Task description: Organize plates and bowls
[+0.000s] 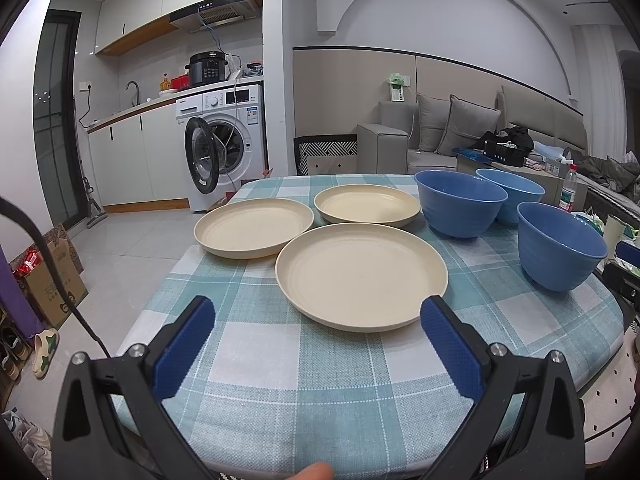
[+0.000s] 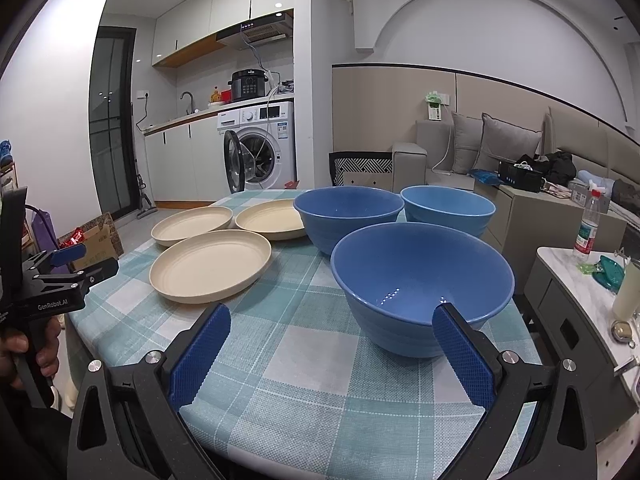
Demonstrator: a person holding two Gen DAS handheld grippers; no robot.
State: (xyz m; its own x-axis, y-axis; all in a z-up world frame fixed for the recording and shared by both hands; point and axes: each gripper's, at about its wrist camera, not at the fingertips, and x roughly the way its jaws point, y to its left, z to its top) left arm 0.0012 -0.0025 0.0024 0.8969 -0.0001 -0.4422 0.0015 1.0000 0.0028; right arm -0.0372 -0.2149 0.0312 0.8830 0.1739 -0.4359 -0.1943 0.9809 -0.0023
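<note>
**A:** ok so what's on the table, left to right in the left wrist view?

**B:** Checked tablecloth, teal and white. Middle-left of the frame there's a cream plate, a second cream plate further back near the center, and the nearest plate dead center, its front edge just above the fingertips. All three sit flat, close together, not stacked.

**A:** and the bowls?

**B:** Three blue ones on the right side. Big bowl right-center, a lighter bowl behind it, and a third bowl near the right edge. All upright.

**A:** grippers?

**B:** Left gripper has its blue pads spread wide, nothing between them, hovering over the cloth in front of the nearest plate. Right gripper in its own view is spread wide too, empty, its right pad overlapping the closest bowl's front wall in the picture. Can't tell if it touches.
</note>
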